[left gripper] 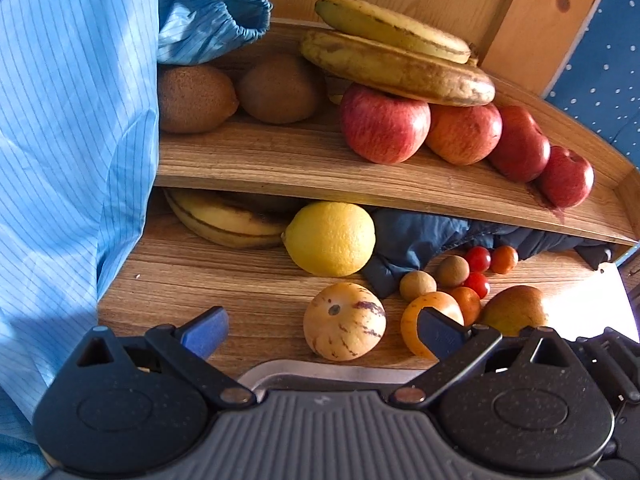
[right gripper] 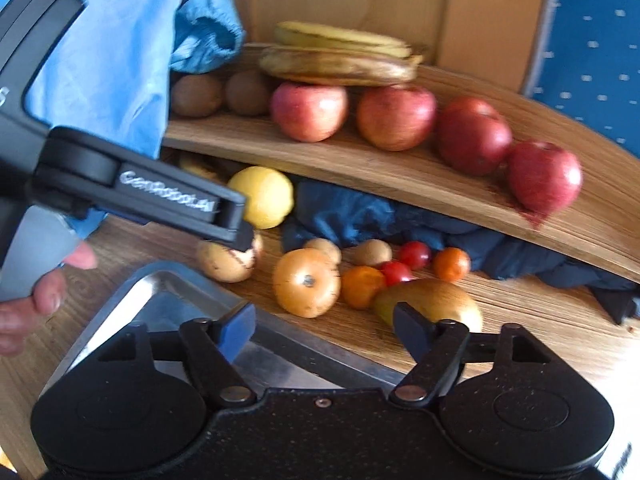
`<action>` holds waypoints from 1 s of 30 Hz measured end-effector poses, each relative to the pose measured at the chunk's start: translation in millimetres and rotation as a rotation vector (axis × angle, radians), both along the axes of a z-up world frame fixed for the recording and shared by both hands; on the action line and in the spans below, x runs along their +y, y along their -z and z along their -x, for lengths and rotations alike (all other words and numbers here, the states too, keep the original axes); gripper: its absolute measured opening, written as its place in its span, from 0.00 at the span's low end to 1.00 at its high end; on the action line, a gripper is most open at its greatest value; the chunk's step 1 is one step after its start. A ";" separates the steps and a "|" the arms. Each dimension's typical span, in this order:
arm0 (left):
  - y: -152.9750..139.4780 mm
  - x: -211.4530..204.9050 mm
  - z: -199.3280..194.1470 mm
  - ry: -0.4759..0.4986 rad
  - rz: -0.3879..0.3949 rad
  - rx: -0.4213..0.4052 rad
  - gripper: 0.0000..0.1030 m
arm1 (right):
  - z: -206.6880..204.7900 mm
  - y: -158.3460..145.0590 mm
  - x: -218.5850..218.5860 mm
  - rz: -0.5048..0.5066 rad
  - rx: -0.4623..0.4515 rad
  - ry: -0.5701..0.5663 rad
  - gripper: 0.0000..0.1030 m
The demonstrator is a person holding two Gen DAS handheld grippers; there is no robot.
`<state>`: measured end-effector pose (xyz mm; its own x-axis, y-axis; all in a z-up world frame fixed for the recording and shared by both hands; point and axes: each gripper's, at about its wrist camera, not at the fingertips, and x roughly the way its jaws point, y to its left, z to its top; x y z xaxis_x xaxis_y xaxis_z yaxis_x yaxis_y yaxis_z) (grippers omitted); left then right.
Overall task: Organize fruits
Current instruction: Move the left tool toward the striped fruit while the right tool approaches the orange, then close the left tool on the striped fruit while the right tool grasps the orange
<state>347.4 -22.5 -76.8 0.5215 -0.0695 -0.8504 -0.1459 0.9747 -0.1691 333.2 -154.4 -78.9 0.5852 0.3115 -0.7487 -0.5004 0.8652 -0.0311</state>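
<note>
Left tongs (left gripper: pixel 322 330): wide, holding nothing, low over the desk (left gripper: pixel 240 280). Just past the tips, a pale melon (left gripper: pixel 344 321) with purple stripes, lying on the desk. Beside it, an orange fruit (left gripper: pixel 430 314), partly behind one tip. Further right, a pear (left gripper: pixel 514 308). Behind those, two small brown balls (left gripper: pixel 417 285), two red tomatoes (left gripper: pixel 478 259) and small orange fruits (left gripper: pixel 504 259), all close together. Behind the melon, a lemon (left gripper: pixel 330 238), touching a dark blue cloth (left gripper: pixel 420 236). Left of the lemon, bananas (left gripper: pixel 228 220) tucked under the shelf (left gripper: pixel 280 160). Up on the shelf: two kiwis (left gripper: pixel 196 98) at the left, four red apples (left gripper: pixel 382 124) in a row at the right, two more bananas (left gripper: pixel 396 66) resting on the apples. At the far left, a light blue sleeve (left gripper: pixel 72 120).

Right tongs (right gripper: pixel 324 330): wide too, holding nothing, above the corner of a metal tray (right gripper: pixel 168 300) on the desk. Just past the right tip, the pear. In the right view, the left tongs reaching in from the left, tips down at the melon; whether touching, cannot tell. A hand (right gripper: pixel 36 300) at the left edge, gripping its handle. That view a bit blurred.
</note>
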 end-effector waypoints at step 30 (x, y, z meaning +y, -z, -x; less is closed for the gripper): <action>35.8 1.6 -19.1 -0.058 0.168 0.081 0.53 | -13.4 34.3 50.4 0.243 -0.117 -0.244 0.46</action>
<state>366.5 -20.8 -112.6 0.4588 -0.1861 -0.8689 -0.2206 0.9233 -0.3142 346.6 -104.0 -113.2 0.6016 0.2733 -0.7506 -0.6721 0.6811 -0.2907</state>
